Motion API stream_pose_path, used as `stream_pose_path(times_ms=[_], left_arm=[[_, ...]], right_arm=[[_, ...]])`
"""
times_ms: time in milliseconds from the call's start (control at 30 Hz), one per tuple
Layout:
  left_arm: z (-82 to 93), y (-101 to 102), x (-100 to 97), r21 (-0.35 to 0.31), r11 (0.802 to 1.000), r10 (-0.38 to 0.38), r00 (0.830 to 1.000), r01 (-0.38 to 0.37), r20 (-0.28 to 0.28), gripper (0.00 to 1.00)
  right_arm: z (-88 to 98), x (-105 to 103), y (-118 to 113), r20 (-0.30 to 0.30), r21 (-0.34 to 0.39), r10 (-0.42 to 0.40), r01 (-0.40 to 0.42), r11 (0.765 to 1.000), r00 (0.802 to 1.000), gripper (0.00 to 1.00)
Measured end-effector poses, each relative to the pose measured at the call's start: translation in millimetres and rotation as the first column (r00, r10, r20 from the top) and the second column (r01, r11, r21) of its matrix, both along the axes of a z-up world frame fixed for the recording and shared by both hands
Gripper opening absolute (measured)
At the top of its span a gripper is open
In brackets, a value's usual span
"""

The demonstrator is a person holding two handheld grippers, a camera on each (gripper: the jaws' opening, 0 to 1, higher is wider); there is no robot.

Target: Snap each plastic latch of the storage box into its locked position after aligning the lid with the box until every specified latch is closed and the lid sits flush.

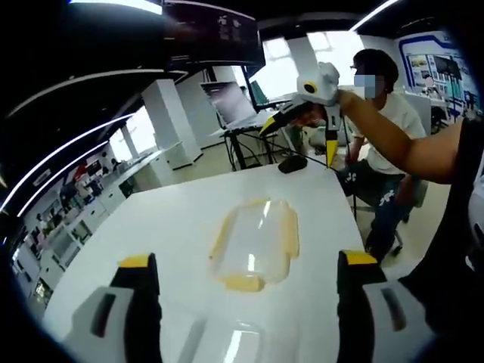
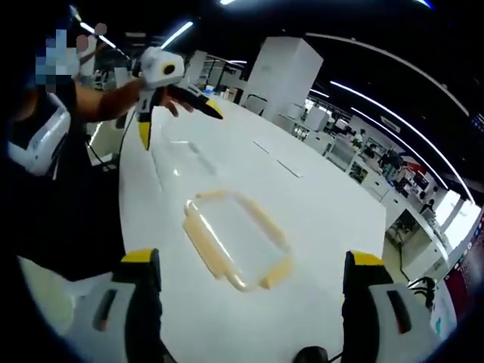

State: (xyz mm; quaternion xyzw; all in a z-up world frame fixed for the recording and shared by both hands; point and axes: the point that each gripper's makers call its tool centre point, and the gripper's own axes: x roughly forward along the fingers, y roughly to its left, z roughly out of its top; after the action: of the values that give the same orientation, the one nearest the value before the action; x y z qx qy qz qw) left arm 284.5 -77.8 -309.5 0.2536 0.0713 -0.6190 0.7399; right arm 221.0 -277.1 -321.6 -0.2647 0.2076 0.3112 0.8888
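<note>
A clear lid with yellow latches (image 1: 253,246) lies flat on the white table (image 1: 151,227), apart from the box. A clear box (image 1: 234,340) shows faintly just below it, between my left jaws. My left gripper (image 1: 246,261) is open, jaws wide apart, hovering over the near end of the lid with nothing held. Across the table a hand holds my right gripper (image 1: 298,144) in the air, open. In the right gripper view the lid (image 2: 234,238) lies ahead of my open right gripper (image 2: 251,259), and the left gripper (image 2: 180,128) hangs open above the faint clear box (image 2: 189,155).
A small black object (image 1: 293,162) sits at the table's far edge. A seated person (image 1: 382,128) is beyond that edge, next to a laptop on a stand (image 1: 231,106). The table (image 2: 318,204) stretches long and white to the right of the lid.
</note>
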Motion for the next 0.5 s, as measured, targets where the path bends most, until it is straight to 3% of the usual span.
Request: stream_pose_path(times_ms=[100, 233, 500], left_arm=[[3.1, -3.9, -4.3, -0.02, 1.0, -0.018, 0.999, 0.017, -0.047, 0.99], [-0.5, -3.9, -0.4, 0.016, 1.0, -0.006, 1.0, 0.006, -0.028, 0.99], [-0.8, -4.6, 2.6, 0.021, 1.0, -0.005, 0.999, 0.006, -0.04, 0.99]], right_arm=[[1.9, 0.2, -0.2, 0.0, -0.005, 0.001, -0.001, 1.0, 1.0, 1.0], [4.4, 1.4, -0.7, -0.003, -0.013, 0.01, -0.01, 1.0, 1.0, 1.0], [5.5, 3.4, 0.6, -0.017, -0.034, 0.026, -0.026, 0.999, 1.0, 1.0]])
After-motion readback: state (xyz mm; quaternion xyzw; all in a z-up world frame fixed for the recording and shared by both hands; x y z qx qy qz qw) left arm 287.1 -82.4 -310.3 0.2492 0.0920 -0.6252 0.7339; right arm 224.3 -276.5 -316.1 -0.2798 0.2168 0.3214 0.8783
